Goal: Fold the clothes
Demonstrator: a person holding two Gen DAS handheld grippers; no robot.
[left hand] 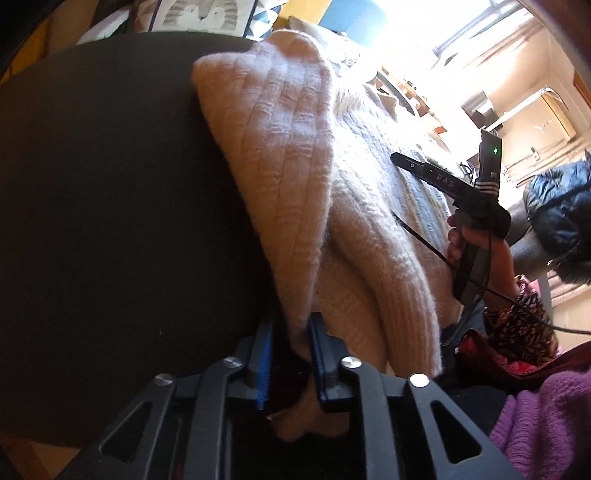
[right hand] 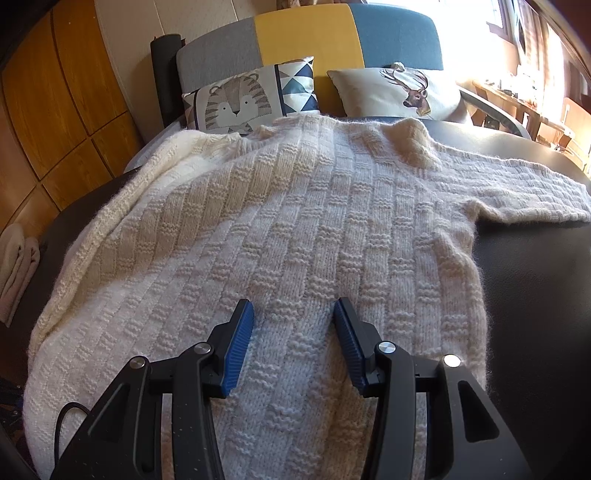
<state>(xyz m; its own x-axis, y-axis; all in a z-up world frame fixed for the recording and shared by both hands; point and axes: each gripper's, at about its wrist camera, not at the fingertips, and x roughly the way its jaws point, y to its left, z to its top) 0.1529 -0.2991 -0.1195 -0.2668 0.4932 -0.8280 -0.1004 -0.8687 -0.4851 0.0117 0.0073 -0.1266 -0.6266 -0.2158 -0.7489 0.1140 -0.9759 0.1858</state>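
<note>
Indoors, a cream knitted sweater [right hand: 280, 221] lies spread across a dark table [right hand: 535, 295], its body flat and one sleeve [right hand: 535, 195] stretched out toward the sunlit side of the room. The right hand-held gripper [right hand: 293, 332] hovers over the lower part of the knit, its blue-padded jaws standing apart with only flat fabric under the gap; nothing is pinched between them. In the left wrist view, the left hand-held gripper [left hand: 291, 354] has a bunched edge of the sweater [left hand: 295, 166] running between its narrowly set jaws, the wool filling the gap so that it appears gripped, and a folded sleeve [left hand: 266, 140] rises from there across the bare tabletop [left hand: 92, 203]. A person's hand [left hand: 465, 240] holds the other tool at the far side of the garment, with a patterned cuff [left hand: 517, 314] and a trailing black cable [left hand: 517, 299] visible. Behind the table, a sofa [right hand: 306, 33] in grey, yellow and blue carries a tiger cushion [right hand: 236, 103] and a deer cushion [right hand: 399, 92]. A purple knit [left hand: 543, 417] lies near the left gripper's edge.
</note>
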